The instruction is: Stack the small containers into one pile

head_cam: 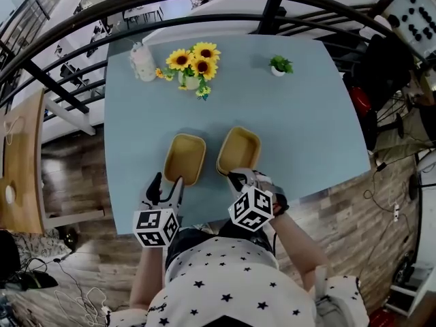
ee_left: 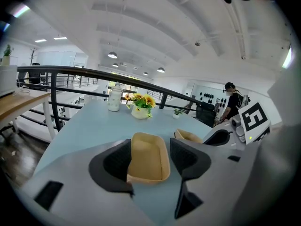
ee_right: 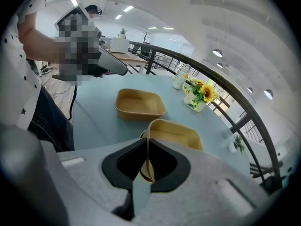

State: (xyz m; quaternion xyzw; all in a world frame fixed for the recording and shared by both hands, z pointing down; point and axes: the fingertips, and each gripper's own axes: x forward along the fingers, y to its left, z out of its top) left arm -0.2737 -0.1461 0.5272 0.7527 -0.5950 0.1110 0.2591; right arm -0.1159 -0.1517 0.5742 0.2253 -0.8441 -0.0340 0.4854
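1. We see two shallow tan containers side by side on the blue-grey table (head_cam: 300,135), close to its near edge. They lie apart, each with a short end toward the person.
2. The left container (head_cam: 184,159) sits flat on the table, nearer the left edge than its neighbour.
3. The left gripper (head_cam: 168,184) is at that container's near short end. In the left gripper view its jaws stand released and wide apart. The container's near end (ee_left: 148,157) shows in the gap between the two dark pads. We see no pad pressing on its walls.
4. The right container (head_cam: 239,150) lies just right of the first, about midway along the near edge.
5. The right gripper (head_cam: 244,177) is at this container's near short end. In the right gripper view its jaws (ee_right: 146,161) are clenched on the thin near wall of the container (ee_right: 176,133), with one pad inside the rim and one outside.
6. From that same view the left container (ee_right: 139,103) lies beyond, clear of the held one.
7. Along the far edge stand a white bottle (head_cam: 142,62), a vase of sunflowers (head_cam: 193,65) and a small potted plant (head_cam: 278,65). All three are well apart from the containers.
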